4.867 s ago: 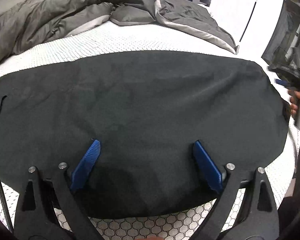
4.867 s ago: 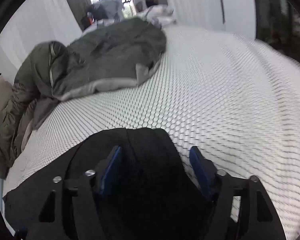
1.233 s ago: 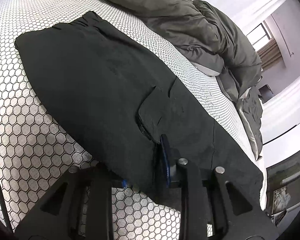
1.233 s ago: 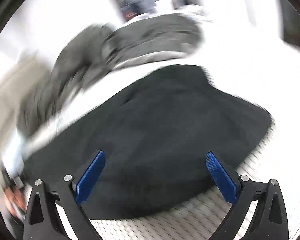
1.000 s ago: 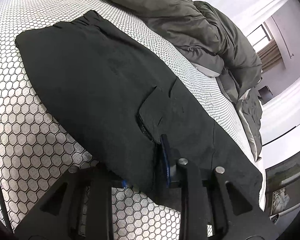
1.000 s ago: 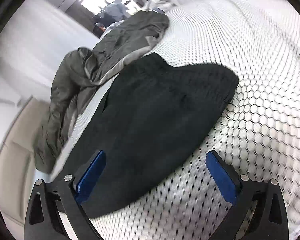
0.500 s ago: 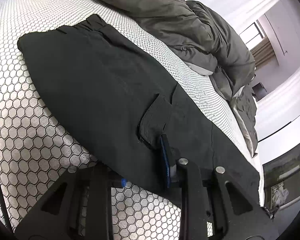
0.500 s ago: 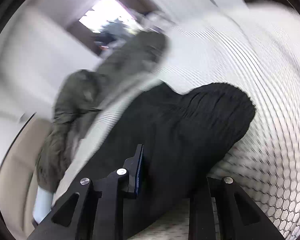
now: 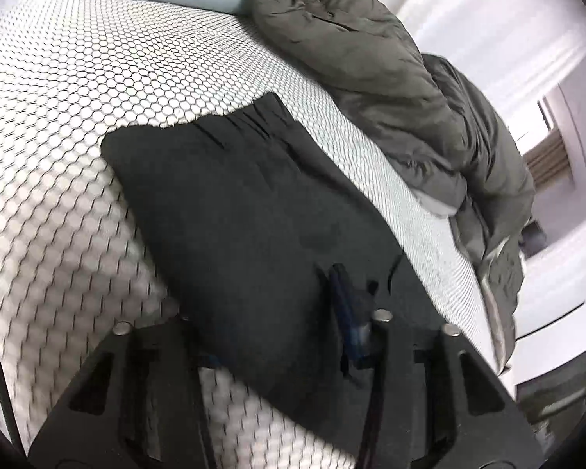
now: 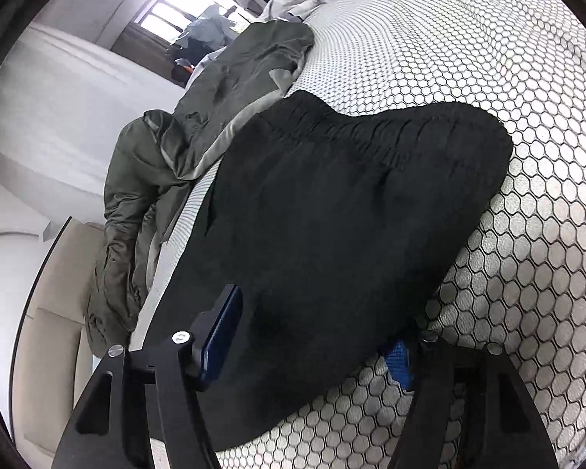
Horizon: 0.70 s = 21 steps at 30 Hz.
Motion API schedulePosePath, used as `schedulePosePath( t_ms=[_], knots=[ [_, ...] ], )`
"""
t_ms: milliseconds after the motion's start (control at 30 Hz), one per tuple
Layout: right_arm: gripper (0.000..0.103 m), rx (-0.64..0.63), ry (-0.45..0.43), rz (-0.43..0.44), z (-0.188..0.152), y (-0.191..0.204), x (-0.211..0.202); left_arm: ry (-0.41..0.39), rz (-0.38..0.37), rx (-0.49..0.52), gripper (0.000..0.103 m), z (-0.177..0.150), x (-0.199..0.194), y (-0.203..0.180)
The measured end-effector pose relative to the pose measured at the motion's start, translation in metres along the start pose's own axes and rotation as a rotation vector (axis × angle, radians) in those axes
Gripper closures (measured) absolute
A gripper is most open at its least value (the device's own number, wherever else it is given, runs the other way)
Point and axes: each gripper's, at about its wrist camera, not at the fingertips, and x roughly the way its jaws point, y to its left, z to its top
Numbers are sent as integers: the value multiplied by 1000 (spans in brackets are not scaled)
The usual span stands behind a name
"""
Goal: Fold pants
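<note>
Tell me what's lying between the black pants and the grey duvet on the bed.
Only a bare strip of the honeycomb sheet separates the black pants from the grey duvet; the left wrist view shows it best.

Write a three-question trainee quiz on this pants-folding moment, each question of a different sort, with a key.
1. True or false: the black pants lie on a sheet with a honeycomb print.
2. Multiple choice: what lies bunched along the far edge of the pants in the left wrist view? A) a grey-green duvet B) a red towel C) a cardboard box
3. Fill in: in the right wrist view, the gathered elastic ______ of the pants is at the end farthest from the right gripper.

Key: 1 true; 2 A; 3 waistband. Trainer's note: the right gripper's jaws are opening with pants cloth between them; the left gripper is also opening, cloth between its blue pads.
</note>
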Motion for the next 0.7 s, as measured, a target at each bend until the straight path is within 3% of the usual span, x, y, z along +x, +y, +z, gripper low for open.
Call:
schedulePosePath(
  t_ms=[67, 133, 167, 233, 300, 367, 433, 500, 600, 633, 700],
  knots=[
    [41, -8, -13, -13, 1, 1, 5, -12, -19, -10, 94, 5, -2, 4],
    [56, -27, -21, -60, 0, 2, 5, -55, -91, 7, 98, 8, -15, -1],
    [56, -27, -23, -65, -2, -2, 3, -91, -137, 49, 98, 9, -26, -9],
    [58, -19, -24, -55, -1, -6, -1, -154, -156, 149, 97, 10, -42, -23],
    [58, -18, -22, -55, -1, -8, -2, -154, -75, 193, 97, 12, -35, -26],
    [58, -25, -17, -63, -1, -8, -3, -64, 37, 104, 97, 15, -10, -8],
    [58, -28, -12, -62, -1, -7, -2, -20, 92, 17, 87, 19, 0, 10],
    [57, -23, -9, -57, -1, -8, -2, -51, 82, -32, 80, 23, -8, 17],
    [56, 2, -8, -35, -1, -11, -5, -85, 59, -23, 66, 20, -23, 17],
    [56, 9, -10, -30, -1, -12, -5, -95, 93, -22, 55, 19, -24, 17],
    [56, 14, -15, -32, 0, -13, -4, -123, 149, -31, 52, 14, -31, 22]
  ],
)
